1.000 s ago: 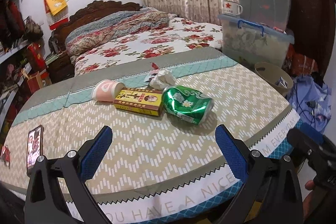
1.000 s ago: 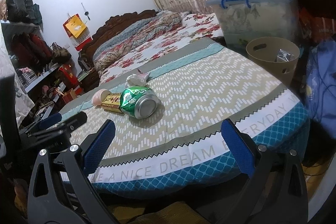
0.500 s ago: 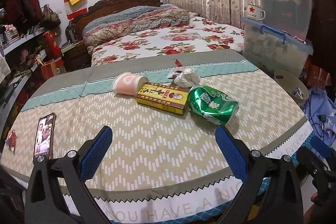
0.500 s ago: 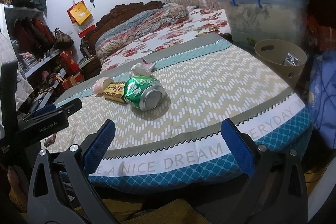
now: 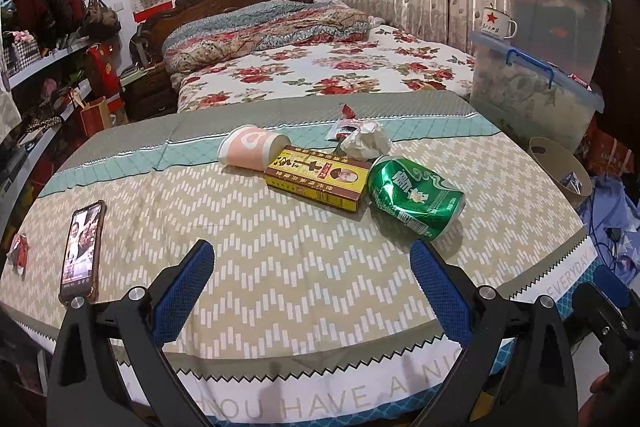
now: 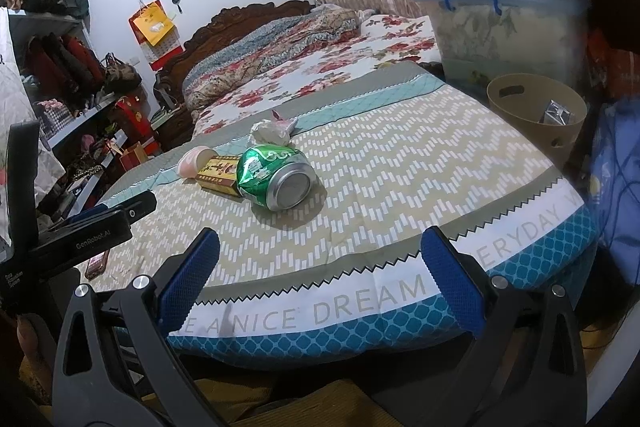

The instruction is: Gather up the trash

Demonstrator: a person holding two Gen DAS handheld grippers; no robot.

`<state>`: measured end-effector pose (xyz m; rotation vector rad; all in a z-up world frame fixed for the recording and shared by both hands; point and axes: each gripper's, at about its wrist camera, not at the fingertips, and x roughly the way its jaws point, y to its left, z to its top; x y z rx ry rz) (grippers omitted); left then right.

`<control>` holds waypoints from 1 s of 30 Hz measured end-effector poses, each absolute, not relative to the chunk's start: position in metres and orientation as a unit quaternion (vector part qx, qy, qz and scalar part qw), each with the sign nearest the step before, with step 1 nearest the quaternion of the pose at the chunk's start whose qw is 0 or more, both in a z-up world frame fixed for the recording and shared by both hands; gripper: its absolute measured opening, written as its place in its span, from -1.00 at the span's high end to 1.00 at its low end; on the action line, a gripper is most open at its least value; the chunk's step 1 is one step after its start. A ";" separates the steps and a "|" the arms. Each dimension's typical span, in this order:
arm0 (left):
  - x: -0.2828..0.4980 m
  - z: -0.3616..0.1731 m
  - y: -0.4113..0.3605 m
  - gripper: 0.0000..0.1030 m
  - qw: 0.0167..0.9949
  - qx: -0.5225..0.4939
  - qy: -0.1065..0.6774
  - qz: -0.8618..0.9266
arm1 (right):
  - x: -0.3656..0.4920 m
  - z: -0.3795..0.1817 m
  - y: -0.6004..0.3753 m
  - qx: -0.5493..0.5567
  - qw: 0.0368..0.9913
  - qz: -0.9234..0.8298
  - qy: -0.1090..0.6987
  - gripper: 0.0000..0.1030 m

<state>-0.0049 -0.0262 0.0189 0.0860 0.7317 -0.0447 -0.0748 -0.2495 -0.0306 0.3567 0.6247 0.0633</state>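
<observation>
A crushed green can [image 5: 414,198] [image 6: 276,174] lies on its side on the patterned cloth [image 5: 280,259] of the table. Beside it lie a yellow box [image 5: 318,179] [image 6: 218,173], a tipped pink paper cup [image 5: 252,146] [image 6: 191,160], a crumpled white paper [image 5: 366,143] [image 6: 270,131] and a red-and-white wrapper [image 5: 345,125]. A beige bin [image 5: 560,171] [image 6: 536,107] stands off the table's right edge with something in it. My left gripper [image 5: 312,267] is open and empty, near the front edge. My right gripper [image 6: 320,255] is open and empty, before the table's front edge.
A phone [image 5: 82,243] with a lit screen lies at the table's left, a small red wrapper [image 5: 18,251] beyond it. Stacked plastic storage boxes [image 5: 536,95] with a mug [image 5: 496,23] stand at the right. A bed [image 5: 320,67] lies behind; shelves [image 5: 40,67] stand left.
The left gripper's view has swung left and pulled back, so the trash sits further right. The right gripper has edged closer to the table. Both stay open.
</observation>
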 end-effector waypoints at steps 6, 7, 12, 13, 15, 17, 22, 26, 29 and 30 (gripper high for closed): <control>-0.002 0.017 -0.023 -0.83 0.930 0.035 0.365 -0.020 | -0.072 -0.033 -0.250 0.175 0.934 0.030 0.311 -0.93; -0.001 0.017 -0.023 -0.83 0.929 0.034 0.367 -0.020 | -0.072 -0.033 -0.250 0.175 0.934 0.030 0.311 -0.93; 0.000 0.014 -0.020 -0.83 0.927 0.026 0.373 -0.021 | -0.071 -0.035 -0.250 0.175 0.933 0.031 0.314 -0.93; 0.000 0.014 -0.019 -0.83 0.927 0.025 0.373 -0.021 | -0.071 -0.036 -0.250 0.176 0.932 0.030 0.315 -0.93; 0.001 0.013 -0.017 -0.83 0.927 0.023 0.374 -0.020 | -0.071 -0.036 -0.250 0.176 0.932 0.030 0.315 -0.93; 0.001 0.013 -0.016 -0.83 0.927 0.021 0.374 -0.019 | -0.071 -0.036 -0.250 0.176 0.932 0.031 0.316 -0.93; 0.002 0.011 -0.013 -0.83 0.926 0.016 0.377 -0.015 | -0.069 -0.039 -0.249 0.178 0.930 0.032 0.320 -0.93; 0.004 0.011 -0.006 -0.83 0.925 0.005 0.380 -0.005 | -0.069 -0.040 -0.249 0.180 0.928 0.032 0.324 -0.93; 0.006 0.009 0.000 -0.83 0.923 -0.003 0.384 0.008 | -0.067 -0.041 -0.249 0.181 0.927 0.033 0.328 -0.93; 0.007 0.009 0.002 -0.83 0.923 -0.006 0.386 0.013 | -0.067 -0.042 -0.249 0.182 0.926 0.034 0.329 -0.93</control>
